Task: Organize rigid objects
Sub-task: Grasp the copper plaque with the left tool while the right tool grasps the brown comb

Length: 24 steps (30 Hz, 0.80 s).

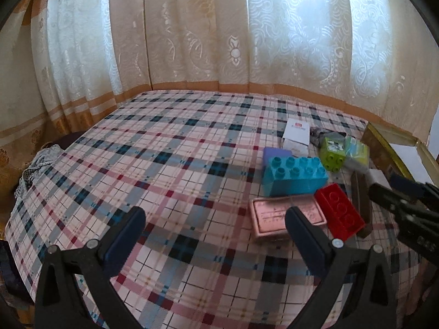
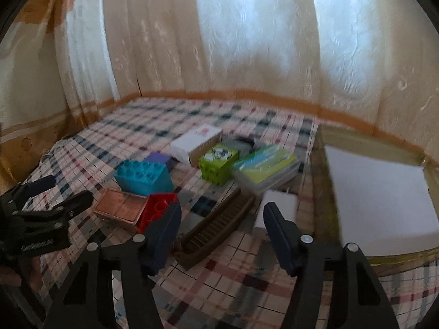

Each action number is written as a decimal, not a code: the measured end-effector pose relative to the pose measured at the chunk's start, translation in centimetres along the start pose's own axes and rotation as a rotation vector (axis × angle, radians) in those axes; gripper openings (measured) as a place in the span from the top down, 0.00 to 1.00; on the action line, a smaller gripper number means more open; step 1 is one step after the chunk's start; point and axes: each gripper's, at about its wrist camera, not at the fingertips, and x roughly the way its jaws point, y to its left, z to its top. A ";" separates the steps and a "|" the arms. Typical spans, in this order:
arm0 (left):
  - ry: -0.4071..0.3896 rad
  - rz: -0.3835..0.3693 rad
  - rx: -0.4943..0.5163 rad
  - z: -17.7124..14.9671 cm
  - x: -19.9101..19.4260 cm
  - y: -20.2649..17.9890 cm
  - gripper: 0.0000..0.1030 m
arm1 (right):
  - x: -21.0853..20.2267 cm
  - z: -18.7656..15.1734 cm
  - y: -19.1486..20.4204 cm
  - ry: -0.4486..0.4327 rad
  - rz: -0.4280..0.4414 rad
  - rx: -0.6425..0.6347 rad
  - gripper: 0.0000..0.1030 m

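Rigid items are clustered on a plaid bedsheet (image 1: 178,164): a teal brick (image 1: 295,178), a red brick (image 1: 338,213), a pink tin (image 1: 274,216), a green brick (image 2: 218,163), a purple block (image 2: 159,157), a white carton (image 2: 196,142), a clear case (image 2: 266,170) and a brown comb (image 2: 219,224). My left gripper (image 1: 215,213) is open over bare sheet, and its right finger overlaps the tin in the picture. My right gripper (image 2: 222,208) is open above the comb, which shows in the gap without either pad touching it.
A gold-rimmed box (image 2: 397,257) with a white lining sits at the right edge of the bed. A small white square (image 2: 279,203) lies beside it. Curtains (image 1: 192,41) hang along the far side. Crumpled cloth (image 1: 35,167) lies at the bed's left edge.
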 end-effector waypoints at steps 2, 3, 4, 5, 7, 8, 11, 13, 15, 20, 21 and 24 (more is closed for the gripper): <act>0.007 -0.003 0.007 0.0 0.1 -0.1 0.00 | 0.9 0.0 0.0 0.041 -0.004 0.031 0.37; 0.011 0.000 0.012 0.0 0.2 -0.2 0.00 | 1.5 0.0 0.1 0.065 -0.004 0.041 0.37; 0.015 0.003 0.019 0.0 0.3 -0.4 0.00 | 1.6 0.2 0.4 0.055 -0.022 0.033 0.37; 0.017 0.005 0.026 0.0 0.3 -0.5 0.00 | 1.9 0.3 0.7 0.057 -0.033 0.025 0.37; 0.018 0.011 0.042 0.0 0.3 -0.8 0.00 | 2.8 0.4 1.3 0.101 -0.048 0.008 0.38; 0.017 0.013 0.046 0.0 0.3 -0.9 0.00 | 3.4 0.5 1.5 0.128 -0.048 0.010 0.38; 0.022 0.026 0.052 0.0 0.4 -1.0 0.00 | 4.1 0.6 1.3 0.157 -0.026 0.049 0.41; 0.028 0.034 0.057 0.0 0.4 -1.1 0.00 | 4.1 0.5 1.3 0.160 -0.022 0.040 0.50; 0.033 0.037 0.064 -0.1 0.5 -1.3 0.00 | 4.5 0.3 1.2 0.185 -0.013 0.025 0.59; 0.059 0.009 0.095 -0.4 0.6 -1.9 0.00 | 3.7 -0.3 1.0 0.188 0.018 -0.039 0.72; 0.068 0.003 0.101 -0.5 0.7 -1.9 0.00 | 3.5 -0.5 1.1 0.187 0.022 -0.056 0.73; 0.091 -0.007 0.106 -0.8 0.8 -1.9 0.00 | 2.0 -1.1 0.6 0.163 0.060 -0.066 0.73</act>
